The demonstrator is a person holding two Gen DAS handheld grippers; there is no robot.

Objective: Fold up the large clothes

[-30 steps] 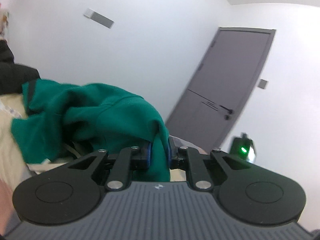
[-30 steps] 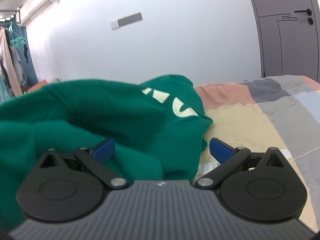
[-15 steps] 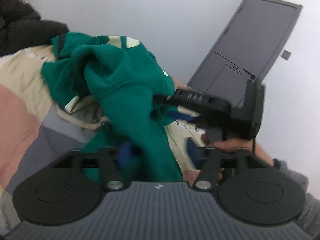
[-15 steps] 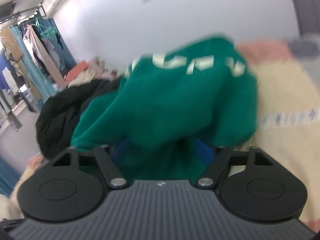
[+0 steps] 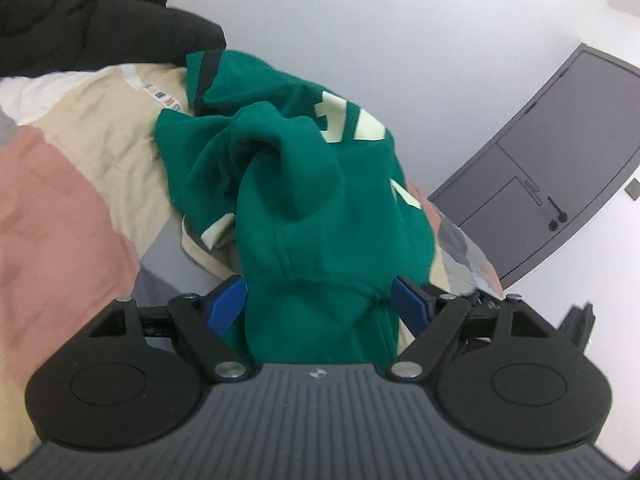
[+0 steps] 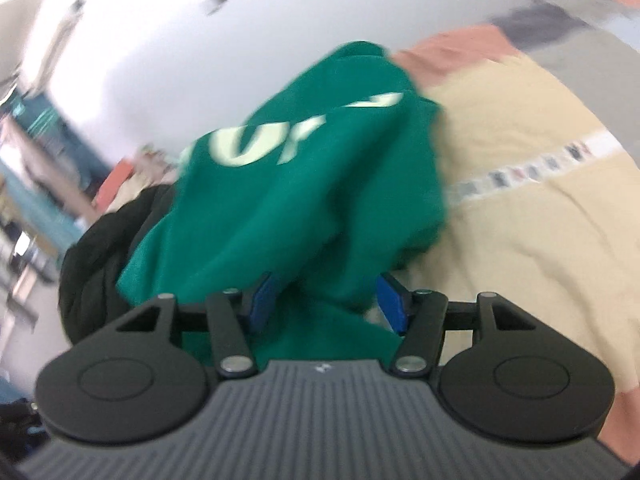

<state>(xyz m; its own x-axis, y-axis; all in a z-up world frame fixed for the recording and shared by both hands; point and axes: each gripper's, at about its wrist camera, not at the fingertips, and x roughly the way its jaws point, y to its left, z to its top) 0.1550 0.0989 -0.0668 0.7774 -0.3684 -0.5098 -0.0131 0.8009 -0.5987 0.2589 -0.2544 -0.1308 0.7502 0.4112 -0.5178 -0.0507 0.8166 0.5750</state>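
A crumpled green sweatshirt [image 5: 312,216] with pale lettering lies heaped on the patchwork bed cover [image 5: 60,208]. My left gripper [image 5: 318,304] points down at the heap. Its jaws are opening wide, a thick fold of green cloth lies loose between the blue pads [image 5: 228,304]. In the blurred right wrist view the same sweatshirt [image 6: 288,200] bulges up in front of my right gripper [image 6: 328,304]. That gripper's jaws are closing around a bunch of the green fabric, and a sliver of beige cover shows beside the right pad [image 6: 394,308].
A black garment [image 5: 80,20] is piled at the back left of the bed, also seen as dark clothing [image 6: 92,272] left of the sweatshirt. A grey door [image 5: 560,152] stands in the white wall behind. The bed cover [image 6: 540,240] stretches away to the right.
The left jaws went from shut on the green fabric to wide apart. The right jaws narrowed from fully wide around the cloth. Both cameras tipped down toward the bed and rolled.
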